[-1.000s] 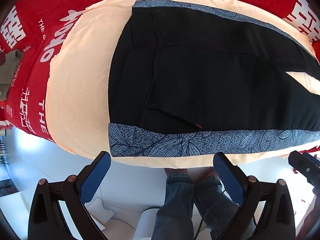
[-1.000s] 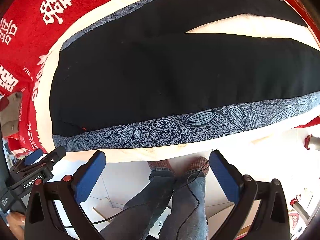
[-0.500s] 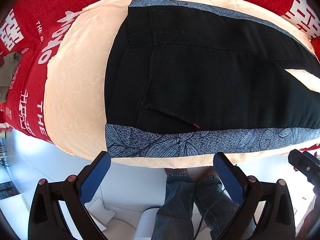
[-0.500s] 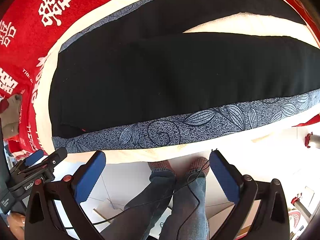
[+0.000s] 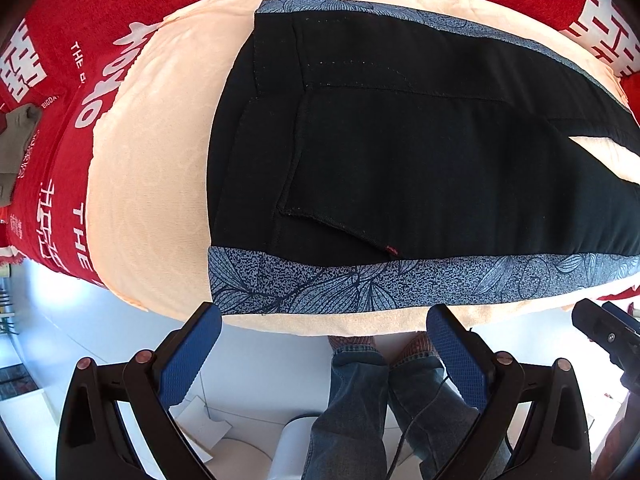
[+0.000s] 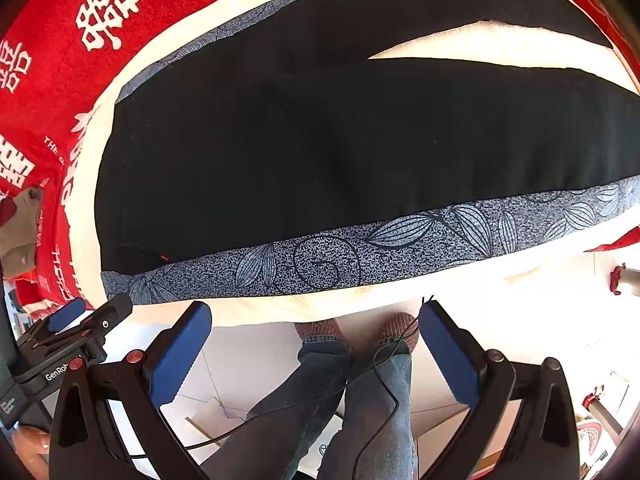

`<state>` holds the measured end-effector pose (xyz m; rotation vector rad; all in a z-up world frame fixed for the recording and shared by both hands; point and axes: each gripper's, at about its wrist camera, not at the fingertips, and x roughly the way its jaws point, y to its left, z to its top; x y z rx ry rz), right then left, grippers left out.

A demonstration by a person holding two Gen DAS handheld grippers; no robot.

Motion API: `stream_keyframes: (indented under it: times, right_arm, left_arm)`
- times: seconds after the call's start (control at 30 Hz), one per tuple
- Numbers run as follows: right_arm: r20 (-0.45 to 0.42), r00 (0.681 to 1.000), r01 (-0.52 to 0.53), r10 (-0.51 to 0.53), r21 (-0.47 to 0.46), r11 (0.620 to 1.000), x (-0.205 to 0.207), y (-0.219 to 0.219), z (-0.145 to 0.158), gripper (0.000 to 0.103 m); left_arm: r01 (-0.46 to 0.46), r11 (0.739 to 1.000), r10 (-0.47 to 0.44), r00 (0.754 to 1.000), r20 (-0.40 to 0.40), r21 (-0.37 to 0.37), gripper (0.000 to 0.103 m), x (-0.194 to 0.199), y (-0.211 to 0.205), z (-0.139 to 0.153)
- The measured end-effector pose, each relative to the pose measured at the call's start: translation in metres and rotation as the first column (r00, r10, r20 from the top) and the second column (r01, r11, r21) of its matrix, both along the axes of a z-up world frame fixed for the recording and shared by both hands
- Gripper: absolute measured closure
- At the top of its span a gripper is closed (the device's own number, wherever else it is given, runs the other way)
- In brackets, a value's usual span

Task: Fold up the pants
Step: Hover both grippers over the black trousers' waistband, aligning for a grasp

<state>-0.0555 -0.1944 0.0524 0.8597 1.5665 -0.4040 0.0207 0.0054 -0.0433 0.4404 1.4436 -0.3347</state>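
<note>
My left gripper (image 5: 324, 336) spread wide, holding nothing, hovering off near table edge by waistband. Black pants (image 5: 420, 152) with blue leaf-print side stripe (image 5: 360, 284) lie flat on peach towel (image 5: 148, 184) over red cloth (image 5: 80, 20). My right gripper (image 6: 316, 334) equally wide, empty, beside near leg.

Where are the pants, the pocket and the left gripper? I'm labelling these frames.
pants (image 6: 360, 152): right wrist view, black seat cloth.
pocket (image 5: 400, 168): left wrist view, pocket middle.
left gripper (image 5: 326, 356): left wrist view, between fingertips.
</note>
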Motion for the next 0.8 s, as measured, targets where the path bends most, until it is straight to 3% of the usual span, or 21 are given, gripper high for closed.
stream_keyframes:
  times: [0.8]
  right_arm:
    - [0.005,1.0,-0.003,0.003,-0.008,1.0,-0.001,-0.0009,-0.0015,0.0]
  left_arm:
    - [-0.005,1.0,0.005,1.0,-0.003,-0.012,0.0,-0.0033,0.0004,-0.0022]
